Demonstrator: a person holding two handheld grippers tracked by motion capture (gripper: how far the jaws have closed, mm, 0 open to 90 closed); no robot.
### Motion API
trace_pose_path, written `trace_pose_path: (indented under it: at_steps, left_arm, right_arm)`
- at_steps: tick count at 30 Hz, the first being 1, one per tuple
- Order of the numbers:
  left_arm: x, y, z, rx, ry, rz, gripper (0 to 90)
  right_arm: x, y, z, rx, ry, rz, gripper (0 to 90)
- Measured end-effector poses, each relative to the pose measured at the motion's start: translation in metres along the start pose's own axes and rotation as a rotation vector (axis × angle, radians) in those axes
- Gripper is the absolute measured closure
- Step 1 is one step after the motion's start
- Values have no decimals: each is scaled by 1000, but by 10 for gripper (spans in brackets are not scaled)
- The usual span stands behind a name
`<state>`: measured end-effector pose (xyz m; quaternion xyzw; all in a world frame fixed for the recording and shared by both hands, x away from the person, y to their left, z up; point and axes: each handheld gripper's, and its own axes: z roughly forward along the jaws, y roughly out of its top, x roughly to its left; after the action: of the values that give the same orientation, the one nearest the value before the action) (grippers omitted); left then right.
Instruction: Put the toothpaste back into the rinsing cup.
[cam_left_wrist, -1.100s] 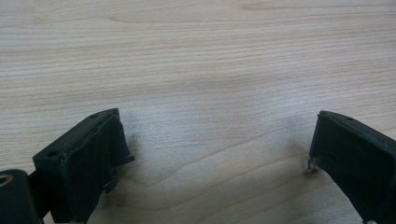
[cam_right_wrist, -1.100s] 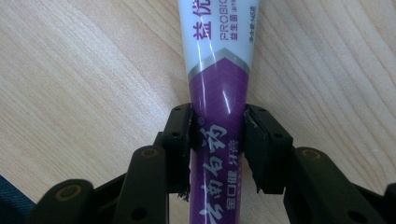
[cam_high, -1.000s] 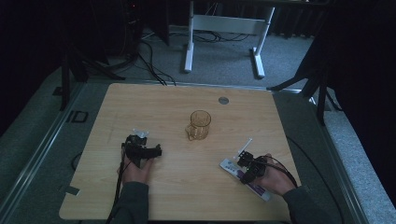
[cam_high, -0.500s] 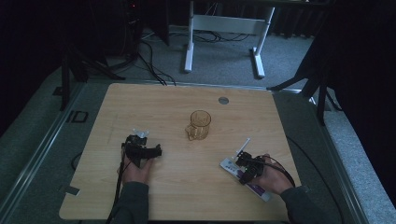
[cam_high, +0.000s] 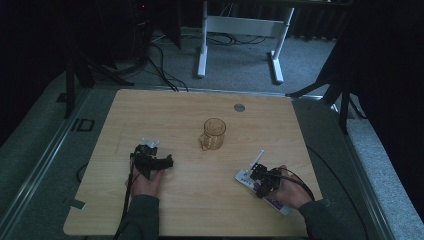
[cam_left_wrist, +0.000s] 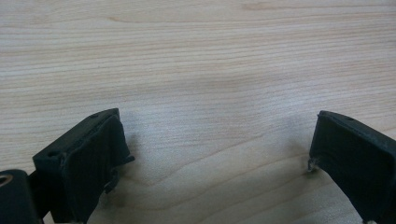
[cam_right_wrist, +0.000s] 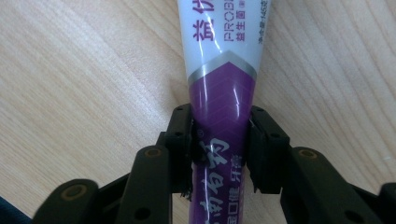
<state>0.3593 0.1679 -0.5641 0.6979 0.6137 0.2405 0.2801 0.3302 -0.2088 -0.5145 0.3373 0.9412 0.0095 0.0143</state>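
Tongs in person's right hand (cam_right_wrist: 219, 154) clamp purple-and-white tube (cam_right_wrist: 219, 84) lying flat on bench (cam_high: 190, 210) at near right. Left tongs (cam_left_wrist: 215, 158) sit apart, nothing btwn, over bare wood at near left. Amber glass mug (cam_high: 213, 134) stands farther, mid-bench. Risk: hard squeeze could force paste out, or slick tube could slip on lifting.

Both forearms are entering from the near edge, sleeves dark. Left hand (cam_high: 145, 182) is holding the left gripper (cam_high: 150, 146) low over the table's left half, aiming away from the person; its jaws are standing wide apart with nothing between them. Right hand (cam_high: 290, 190) is gripping the right gripper (cam_high: 257, 172) at the right half, angled toward the table's middle, apparently resting low, though the high view is dim. Its jaws are pressing both sides of a tube (cam_right_wrist: 222, 93).
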Motion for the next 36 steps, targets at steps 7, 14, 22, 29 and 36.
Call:
trace_pose_path:
  at_steps: [7, 14, 22, 29, 36]
  left_arm:
    - [0, 0, 0, 0, 0, 0, 28]
    - [0, 0, 0, 0, 0, 0, 28]
    - [0, 0, 0, 0, 0, 0, 27]
    - [0, 0, 0, 0, 0, -1, 28]
    - [0, 0, 0, 0, 0, -1, 28]
  right_arm:
    - [3, 0, -2, -3, -18, -27, 688]
    - [3, -3, -5, -18, -10, -31, 697]
    - [2, -2, -15, -54, -17, -28, 697]
    - [2, -1, -23, -93, -30, -25, 697]
    - [-2, -1, -36, -156, -42, -5, 698]
